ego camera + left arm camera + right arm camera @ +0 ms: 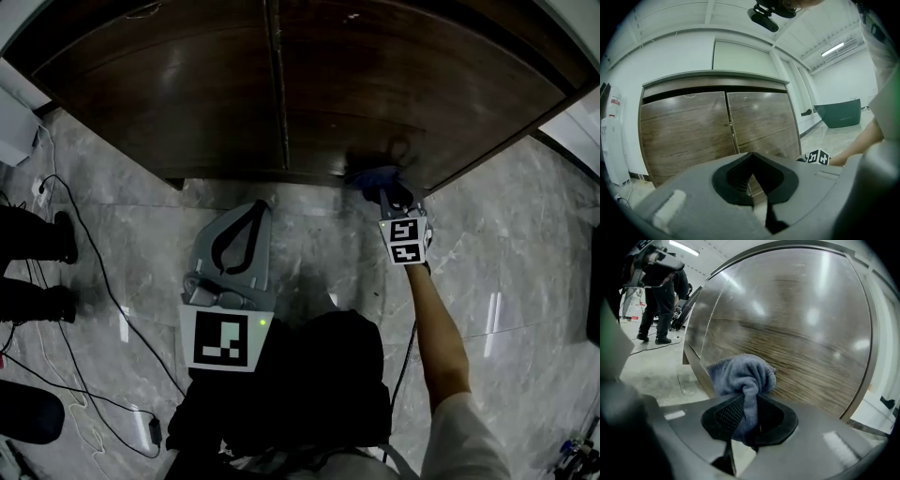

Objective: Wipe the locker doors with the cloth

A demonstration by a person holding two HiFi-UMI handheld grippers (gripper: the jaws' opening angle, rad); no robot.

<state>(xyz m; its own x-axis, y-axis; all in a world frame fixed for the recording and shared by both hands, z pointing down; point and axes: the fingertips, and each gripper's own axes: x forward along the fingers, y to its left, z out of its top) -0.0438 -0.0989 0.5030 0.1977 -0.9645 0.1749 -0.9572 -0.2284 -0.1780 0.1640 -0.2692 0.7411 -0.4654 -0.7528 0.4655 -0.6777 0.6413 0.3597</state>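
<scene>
Readable text: none that I can make out in any view.
On the left cube (226,339) of the left gripper (251,208): one black-and-white square marker pattern faces the head camera. It is a code pattern, with no letters or digits.
On the right cube (405,241) of the right gripper (384,187): two black-and-white square marker patterns, one above the other, also without letters or digits.
On the white wall box (613,140), left of the locker: a small red label (615,101) near its top, too small for me to read.
</scene>
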